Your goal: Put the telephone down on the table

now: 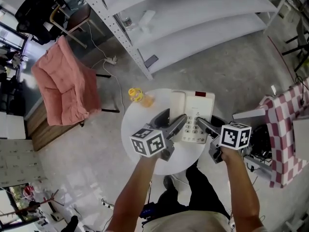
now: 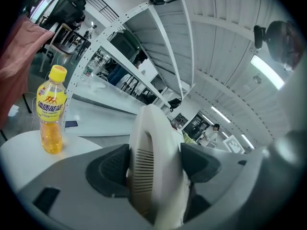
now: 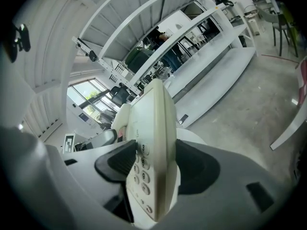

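Left gripper (image 1: 176, 116) and right gripper (image 1: 205, 123) fingers are clamped on opposite sides of the telephone (image 1: 198, 108), probably to keep it level over the tabletop (image 1: 137, 125).

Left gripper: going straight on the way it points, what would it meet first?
The telephone, clamped between its jaws at the handset side. Beyond it, likely only table; the yellow-capped bottle stands left of that line.

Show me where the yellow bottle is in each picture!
Head view: the bottle stands at the far left edge of the round table, left of the telephone.
Left gripper view: at the left, upright on the table, left of the telephone.
Right gripper view: not in it.
Shared landmark: the telephone, seen in all three.
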`<move>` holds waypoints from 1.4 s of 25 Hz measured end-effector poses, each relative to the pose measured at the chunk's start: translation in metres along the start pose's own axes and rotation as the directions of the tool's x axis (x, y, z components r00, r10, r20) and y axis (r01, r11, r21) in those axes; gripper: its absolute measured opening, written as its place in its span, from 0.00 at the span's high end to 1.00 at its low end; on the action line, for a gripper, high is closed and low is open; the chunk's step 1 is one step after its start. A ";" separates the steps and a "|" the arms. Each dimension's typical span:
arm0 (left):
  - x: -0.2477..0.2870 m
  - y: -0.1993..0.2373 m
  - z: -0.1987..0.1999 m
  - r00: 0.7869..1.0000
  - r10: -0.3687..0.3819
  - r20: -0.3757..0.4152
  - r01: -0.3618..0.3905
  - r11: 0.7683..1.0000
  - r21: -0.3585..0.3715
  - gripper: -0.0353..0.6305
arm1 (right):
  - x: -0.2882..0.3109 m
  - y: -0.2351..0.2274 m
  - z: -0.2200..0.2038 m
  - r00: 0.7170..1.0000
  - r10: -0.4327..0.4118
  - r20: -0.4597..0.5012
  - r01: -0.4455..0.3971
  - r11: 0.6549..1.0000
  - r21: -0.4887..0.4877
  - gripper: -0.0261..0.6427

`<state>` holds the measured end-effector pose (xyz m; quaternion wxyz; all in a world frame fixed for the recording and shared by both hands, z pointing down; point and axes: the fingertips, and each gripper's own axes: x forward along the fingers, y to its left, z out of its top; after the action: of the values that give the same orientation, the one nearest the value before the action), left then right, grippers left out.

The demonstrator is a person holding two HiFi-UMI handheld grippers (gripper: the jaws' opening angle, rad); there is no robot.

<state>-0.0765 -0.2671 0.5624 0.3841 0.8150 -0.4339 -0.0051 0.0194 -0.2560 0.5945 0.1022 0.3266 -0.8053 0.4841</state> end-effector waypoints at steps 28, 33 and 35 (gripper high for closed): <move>0.056 0.085 -0.078 0.993 0.044 -0.108 -0.052 0.996 -0.073 0.46 | 0.065 -0.096 -0.056 0.994 -0.020 -0.112 0.034 0.992 0.123 0.60; 0.058 0.094 -0.087 0.993 0.051 -0.109 -0.059 0.995 -0.076 0.46 | 0.074 -0.103 -0.063 0.992 -0.004 -0.126 0.021 0.991 0.133 0.60; 0.060 0.096 -0.090 0.993 0.052 -0.108 -0.060 0.995 -0.075 0.46 | 0.076 -0.106 -0.066 0.991 -0.002 -0.131 0.020 0.991 0.135 0.60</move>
<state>-0.0763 -0.2850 0.7063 0.4382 0.7859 -0.4351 0.0317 0.0173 -0.2663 0.7402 0.1350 0.3050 -0.7602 0.5576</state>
